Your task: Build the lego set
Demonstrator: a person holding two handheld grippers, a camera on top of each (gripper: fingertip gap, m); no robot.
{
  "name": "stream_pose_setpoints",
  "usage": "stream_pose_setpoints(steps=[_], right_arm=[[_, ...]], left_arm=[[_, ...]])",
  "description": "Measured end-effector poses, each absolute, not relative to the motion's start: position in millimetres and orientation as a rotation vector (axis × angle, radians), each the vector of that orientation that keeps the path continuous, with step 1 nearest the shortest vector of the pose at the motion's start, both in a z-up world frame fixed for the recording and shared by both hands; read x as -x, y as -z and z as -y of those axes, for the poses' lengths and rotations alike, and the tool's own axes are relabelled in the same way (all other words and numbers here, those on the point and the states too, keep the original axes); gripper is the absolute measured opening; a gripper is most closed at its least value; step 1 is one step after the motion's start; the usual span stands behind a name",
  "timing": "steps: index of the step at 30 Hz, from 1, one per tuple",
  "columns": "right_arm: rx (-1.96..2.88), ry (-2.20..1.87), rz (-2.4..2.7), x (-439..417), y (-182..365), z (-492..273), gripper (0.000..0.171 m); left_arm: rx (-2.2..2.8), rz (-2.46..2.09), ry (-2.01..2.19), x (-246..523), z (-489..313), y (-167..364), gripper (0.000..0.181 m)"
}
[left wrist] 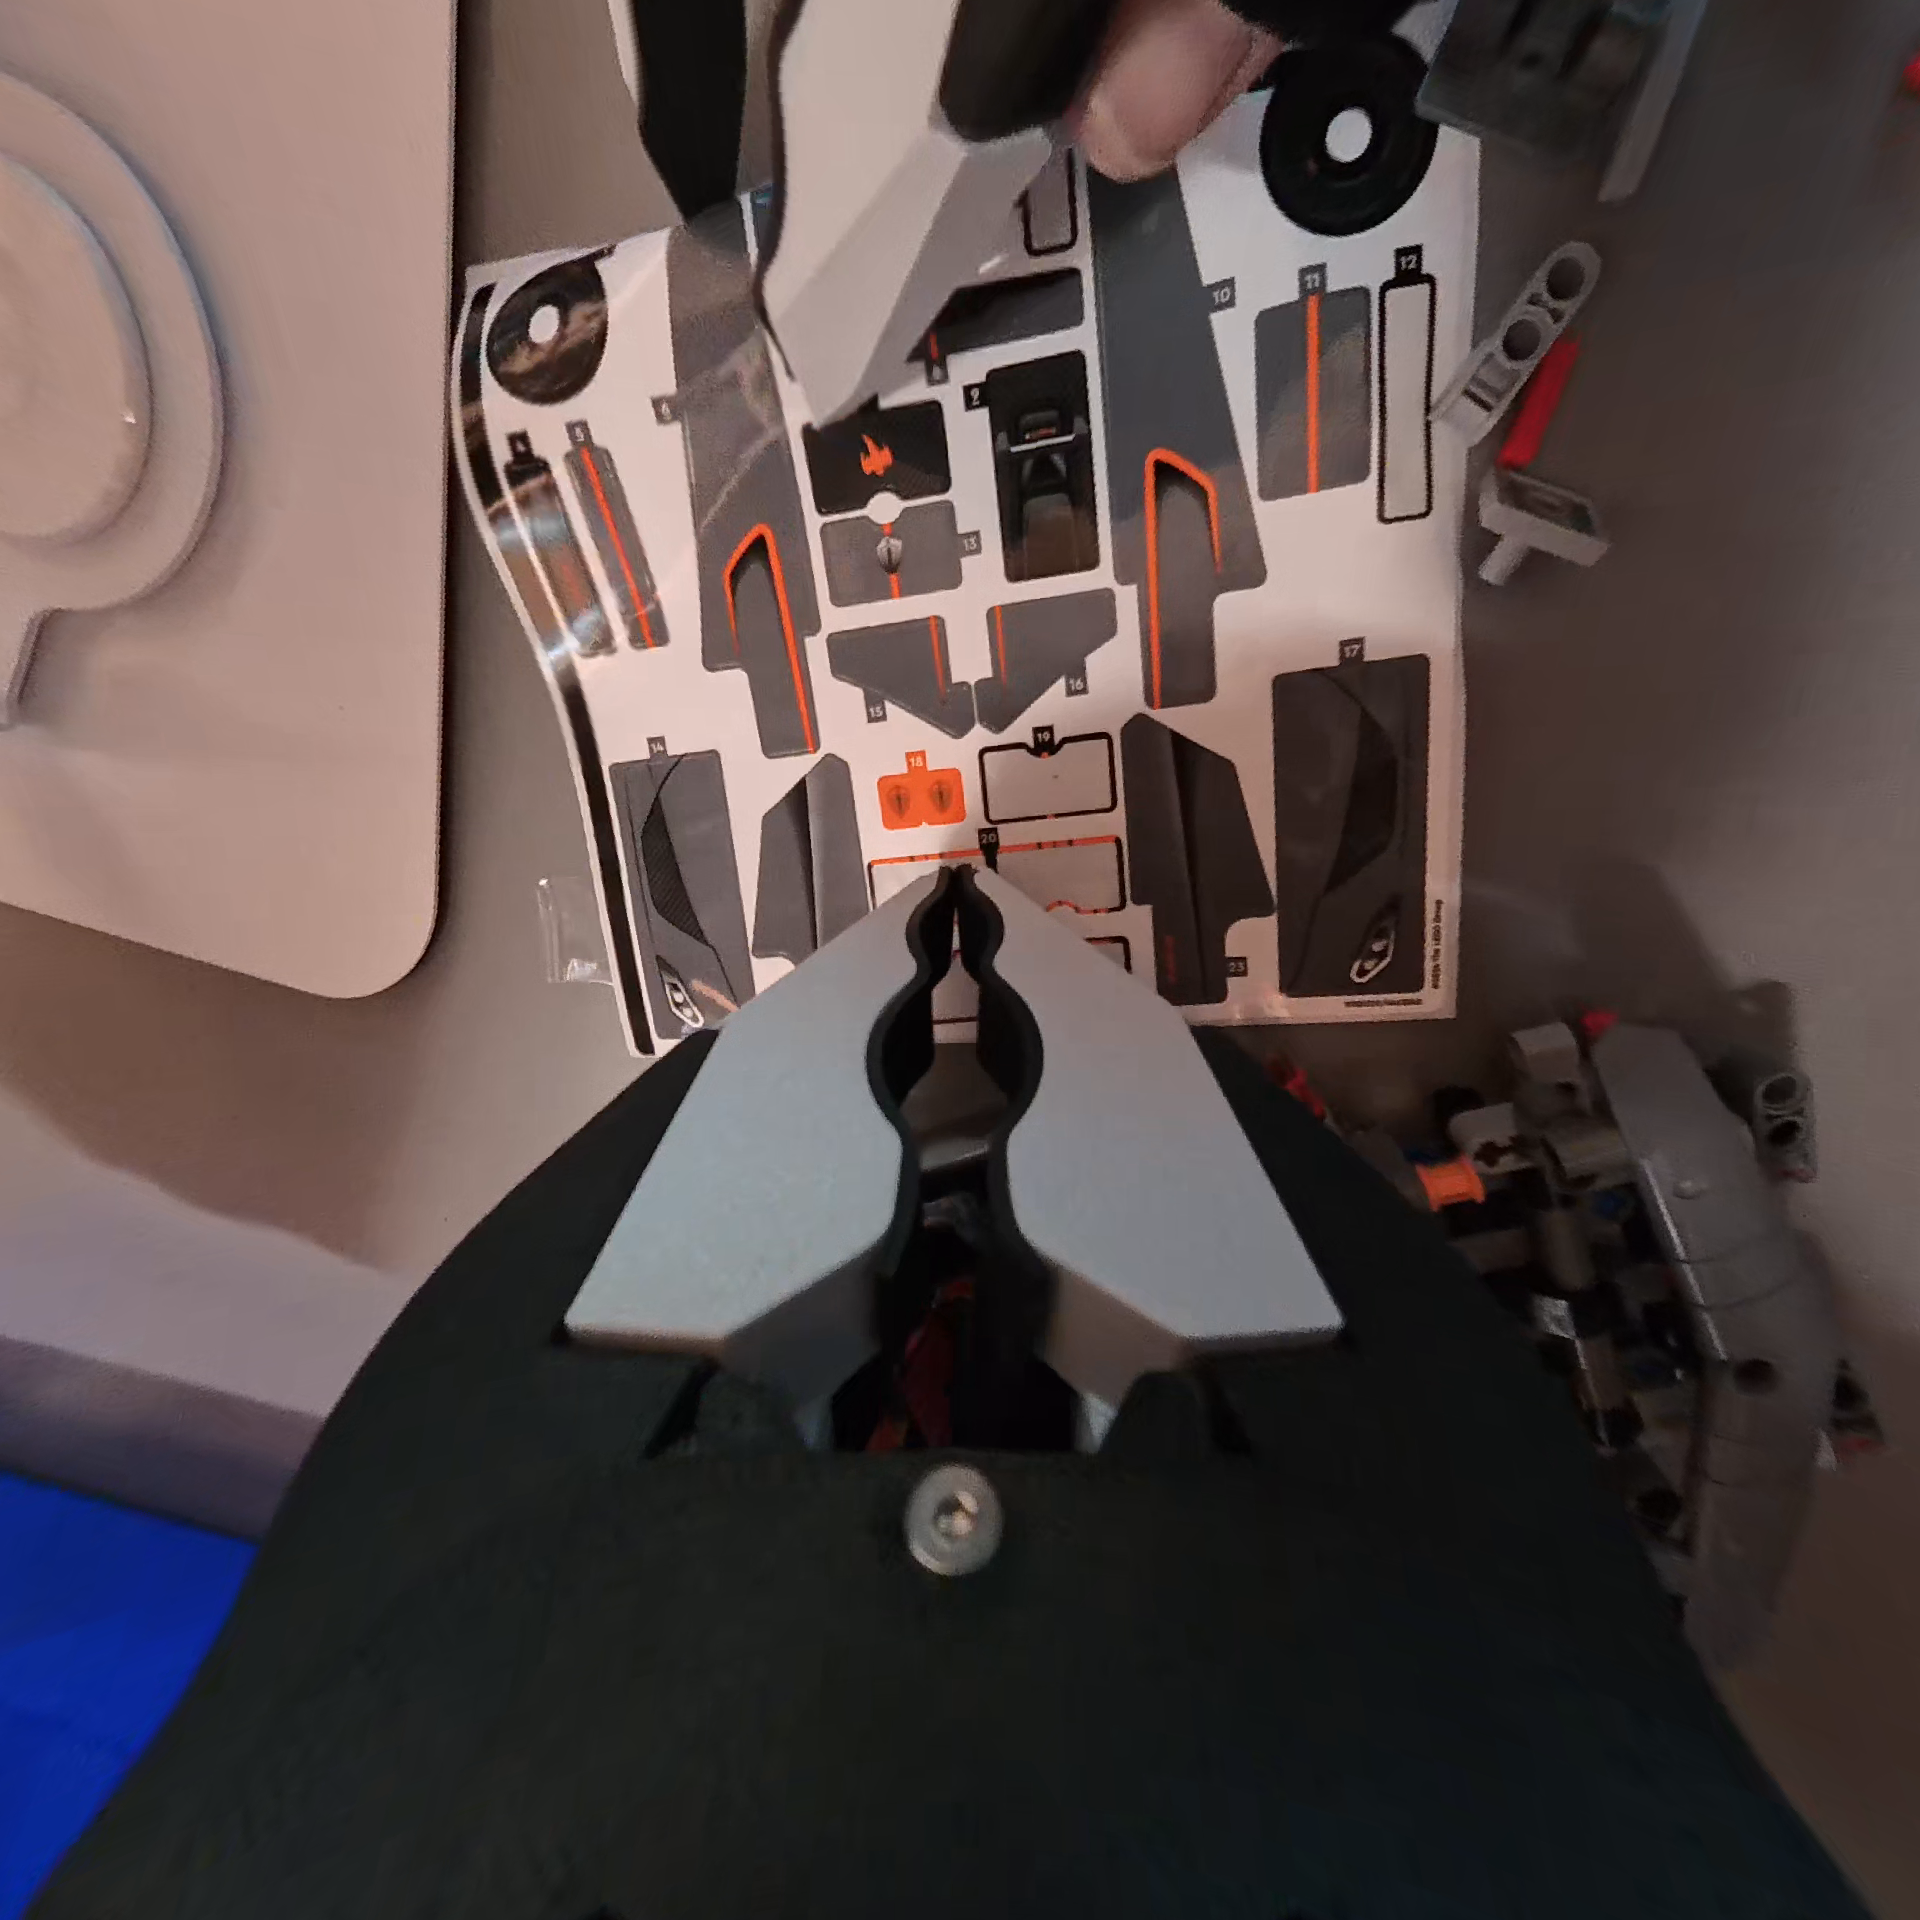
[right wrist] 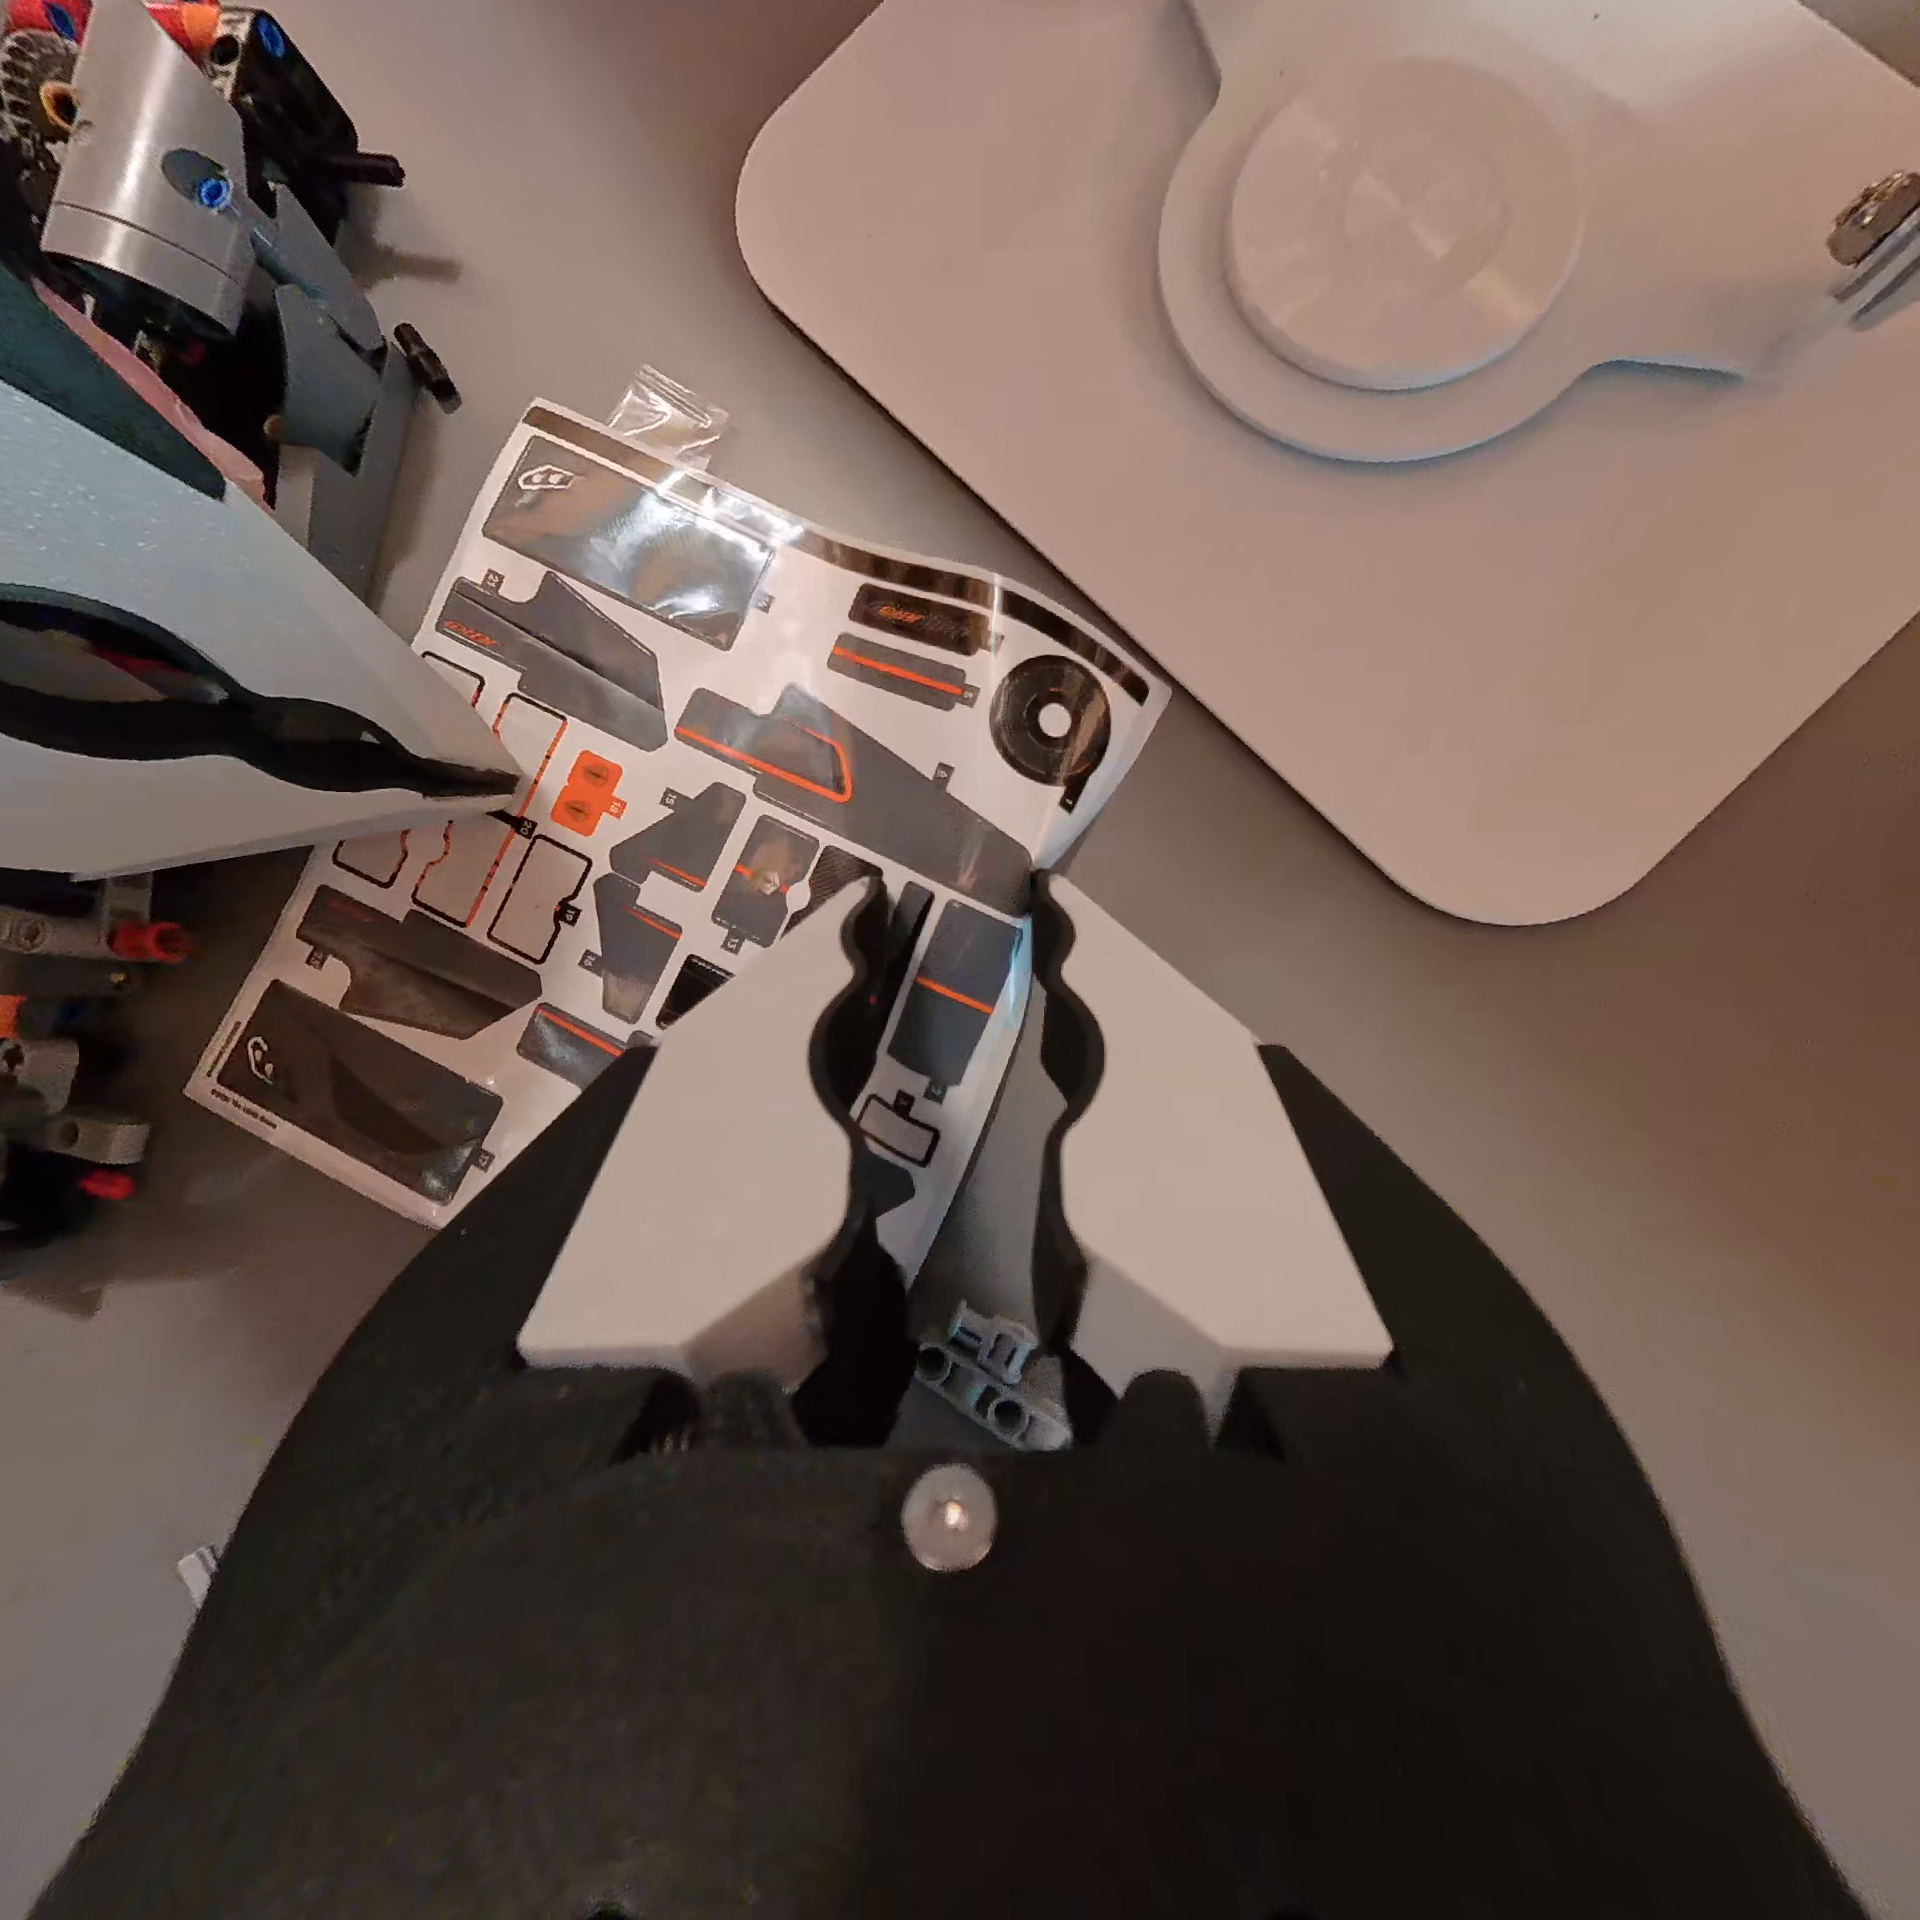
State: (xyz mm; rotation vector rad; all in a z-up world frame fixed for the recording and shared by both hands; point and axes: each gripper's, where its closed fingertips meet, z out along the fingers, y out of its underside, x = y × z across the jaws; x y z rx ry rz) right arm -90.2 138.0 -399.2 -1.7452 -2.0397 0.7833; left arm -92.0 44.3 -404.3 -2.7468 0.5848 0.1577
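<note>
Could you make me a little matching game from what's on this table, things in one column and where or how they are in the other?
Things:
1. left gripper
2. right gripper
3. black wheel
4. white stand base

States:
a. open above the sticker sheet
b. beside the sheet, on bare table
c. on the sheet's corner
d. fingertips together, at the sheet

Pairs: 1-d, 2-a, 3-c, 4-b
</note>
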Motion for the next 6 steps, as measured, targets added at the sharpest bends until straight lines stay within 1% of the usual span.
stream_pose_setpoints(steps=[6], right_arm=[[1.771, -0.89, 2.03, 90.4, 397.9, -131.5, 0.008]], left_arm=[[2.74, -0.587, -0.177, 91.7, -44.6, 404.2, 0.0]])
